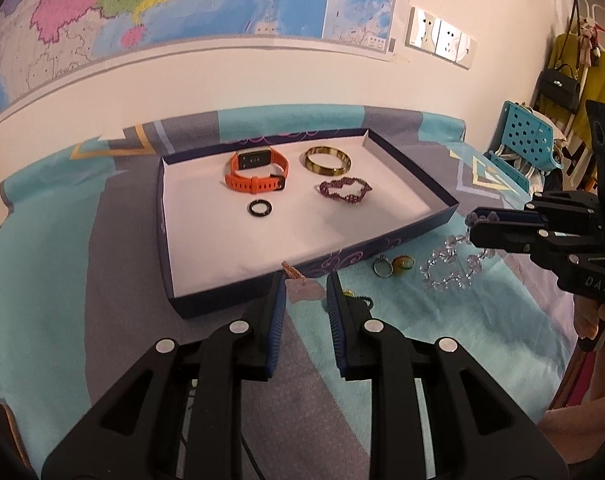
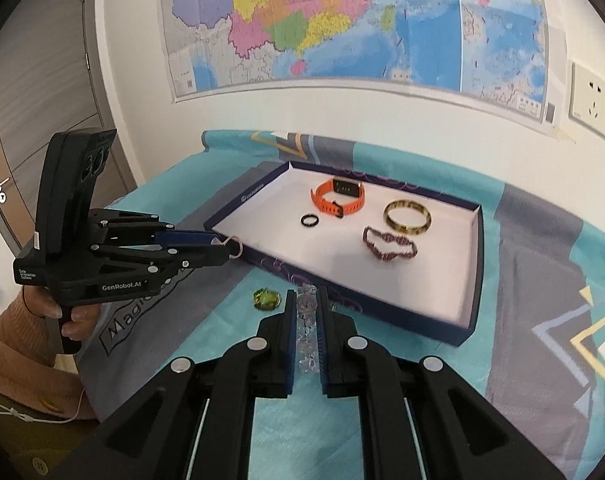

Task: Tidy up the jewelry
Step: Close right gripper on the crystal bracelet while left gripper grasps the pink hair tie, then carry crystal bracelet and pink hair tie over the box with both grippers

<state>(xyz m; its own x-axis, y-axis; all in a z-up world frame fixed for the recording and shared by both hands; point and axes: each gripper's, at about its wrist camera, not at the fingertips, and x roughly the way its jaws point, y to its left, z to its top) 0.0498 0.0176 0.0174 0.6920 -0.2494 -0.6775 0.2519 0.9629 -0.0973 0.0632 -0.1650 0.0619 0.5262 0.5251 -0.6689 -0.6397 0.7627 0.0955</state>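
A dark blue tray [image 1: 164, 240] [image 2: 472, 276] with a white floor holds an orange watch [image 1: 256, 172] [image 2: 338, 198], a gold bangle [image 1: 327, 160] [image 2: 407, 216], a purple bead bracelet [image 1: 344, 190] [image 2: 388, 244] and a small black ring [image 1: 259, 207] [image 2: 309, 221]. My right gripper [image 2: 306, 296] [image 1: 476, 220] is shut on a clear crystal bead bracelet [image 1: 448, 266] [image 2: 306, 320], which hangs just right of the tray. My left gripper [image 1: 304, 284] [image 2: 226, 246] holds a pale pink pendant on a thin cord [image 1: 302, 290] [image 2: 235, 246] between its pads, at the tray's near edge.
Two rings [image 1: 392, 266] and a green-gold piece [image 2: 267, 299] lie on the teal and grey cloth [image 1: 62, 280] in front of the tray. A teal basket [image 1: 528, 136] stands at the far right. A wall with a map is behind.
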